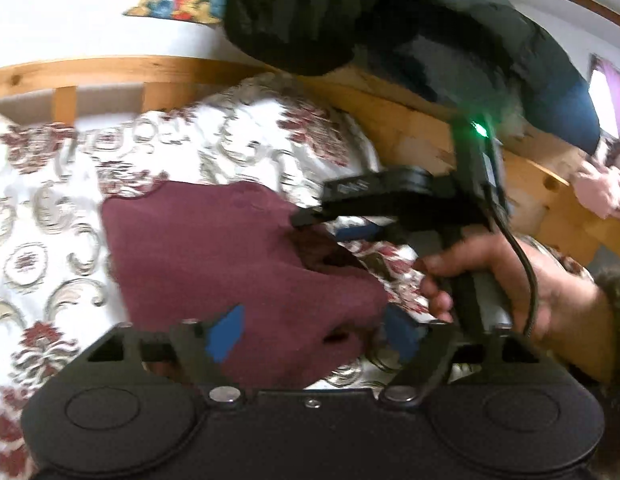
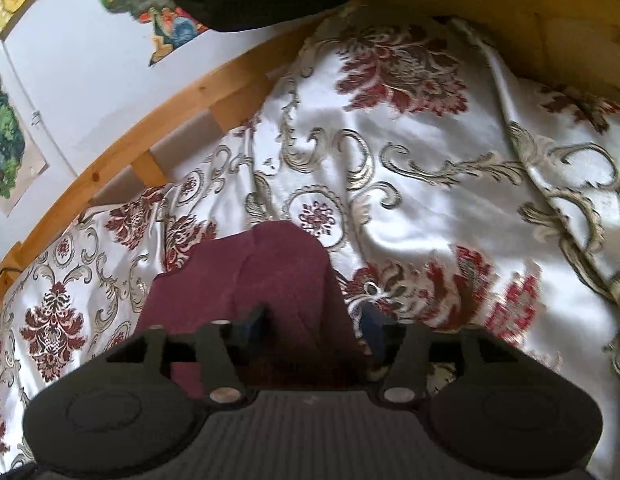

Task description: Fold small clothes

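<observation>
While both our grippers, left point(image 1: 313, 334) and right point(image 2: 310, 330), stand with jaws apart and nothing pinched, the cloth point(image 1: 214, 264) lies loosely folded on the bedspread point(image 1: 50, 208). We judge a pad could snag its edge and undo the fold.

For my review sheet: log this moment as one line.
cloth: maroon cloth lying on patterned bedspread | left gripper: open around cloth | right gripper: open around cloth
</observation>
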